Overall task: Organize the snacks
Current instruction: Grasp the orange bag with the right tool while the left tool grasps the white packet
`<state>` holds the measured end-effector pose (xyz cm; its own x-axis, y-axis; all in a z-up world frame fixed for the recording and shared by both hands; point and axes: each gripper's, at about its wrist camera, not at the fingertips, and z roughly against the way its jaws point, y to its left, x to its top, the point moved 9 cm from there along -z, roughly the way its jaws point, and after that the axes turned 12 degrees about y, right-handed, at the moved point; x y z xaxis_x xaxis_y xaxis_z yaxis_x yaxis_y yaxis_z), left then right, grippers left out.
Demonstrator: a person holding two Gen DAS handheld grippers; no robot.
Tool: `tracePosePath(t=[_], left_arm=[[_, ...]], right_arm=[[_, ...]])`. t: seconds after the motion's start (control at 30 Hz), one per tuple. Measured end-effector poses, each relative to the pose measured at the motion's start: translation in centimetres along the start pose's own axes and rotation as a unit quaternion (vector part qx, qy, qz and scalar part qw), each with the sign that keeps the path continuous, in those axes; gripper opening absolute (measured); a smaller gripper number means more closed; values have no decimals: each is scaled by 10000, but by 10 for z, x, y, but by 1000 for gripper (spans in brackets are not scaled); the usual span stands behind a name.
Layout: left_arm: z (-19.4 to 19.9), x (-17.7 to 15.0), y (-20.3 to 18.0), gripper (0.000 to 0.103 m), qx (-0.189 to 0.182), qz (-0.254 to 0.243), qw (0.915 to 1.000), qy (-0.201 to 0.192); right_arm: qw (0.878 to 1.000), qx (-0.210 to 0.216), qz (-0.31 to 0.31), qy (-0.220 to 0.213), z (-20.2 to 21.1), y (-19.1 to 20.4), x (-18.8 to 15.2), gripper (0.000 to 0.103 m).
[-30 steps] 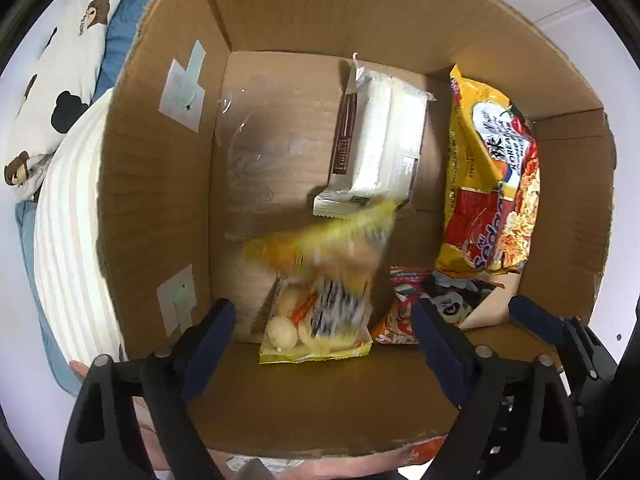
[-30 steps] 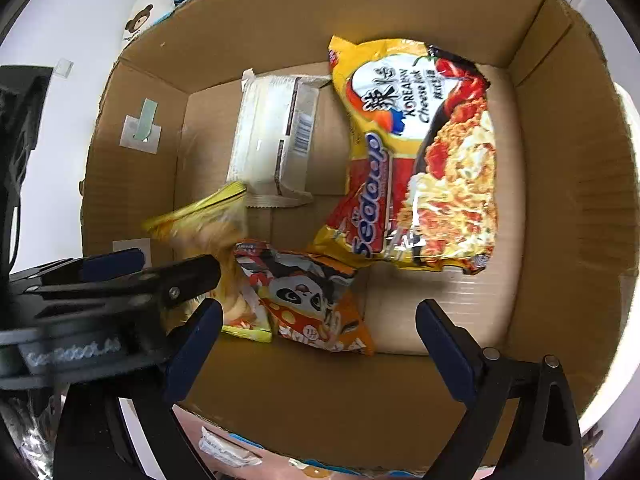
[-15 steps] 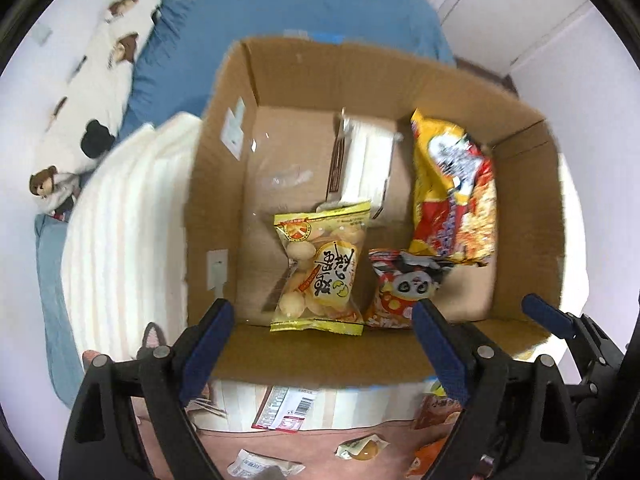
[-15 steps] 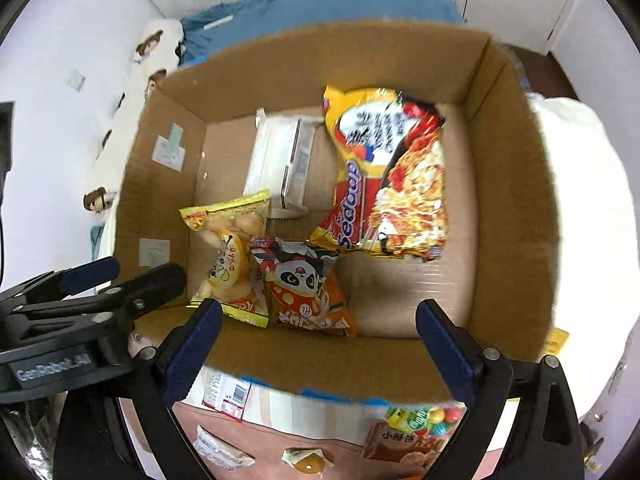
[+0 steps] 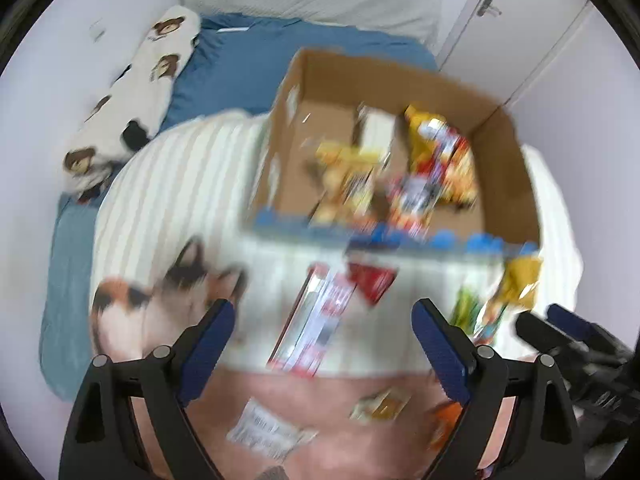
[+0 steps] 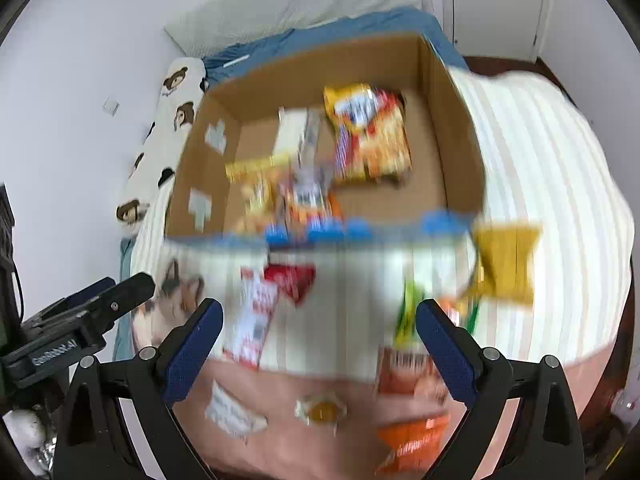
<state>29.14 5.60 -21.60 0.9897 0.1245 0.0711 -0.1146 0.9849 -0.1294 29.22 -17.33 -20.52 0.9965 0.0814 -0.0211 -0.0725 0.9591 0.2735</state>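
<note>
Left wrist view is smeared by motion, yet the layout reads well enough. Left tongs (image 5: pixel 320 344) stand wide with nothing between them, hanging above the bed. Right tongs (image 6: pixel 318 344) are likewise wide and empty.

The box (image 5: pixel 280 136) sits on a striped blanket (image 5: pixel 180 176), and it already holds several snacks: a noodle pack (image 6: pixel 368 132) toward the far right, a white pack (image 6: pixel 294 132) beside it, a yellow bag (image 6: pixel 256 184) and a panda bag (image 6: pixel 308 192) near the front wall.

Plenty is still outside. On the blanket just before the box lie a red-and-white pack (image 5: pixel 316 320), a red wrapper (image 5: pixel 372 280), a green pack (image 6: pixel 408 312) and a yellow packet (image 6: pixel 504 264) off to the right. Nearer, on a pink sheet (image 6: pixel 280 392), lie a white wrapper (image 6: pixel 232 412), a small round sweet (image 6: pixel 320 410), a brown pack (image 6: pixel 412 368) and an orange pack (image 6: pixel 416 440); blur hides what they are.

By my count, roughly a third of the work is done: four pieces boxed, about eight left. With both tongs free, either could take the next piece; the red-and-white pack lies closest to the left one.
</note>
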Motion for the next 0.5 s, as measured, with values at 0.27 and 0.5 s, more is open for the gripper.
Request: tracePosePath(t=[0.27, 0.5], left_arm=[[-79, -113, 47, 91, -318, 825, 9901, 1085], [-145, -177, 77, 91, -582, 1875, 9616, 1918]], right_arm=[[9966, -70, -702, 421, -43, -59, -90, 99], [9902, -302, -1212, 630, -79, -99, -132, 99]])
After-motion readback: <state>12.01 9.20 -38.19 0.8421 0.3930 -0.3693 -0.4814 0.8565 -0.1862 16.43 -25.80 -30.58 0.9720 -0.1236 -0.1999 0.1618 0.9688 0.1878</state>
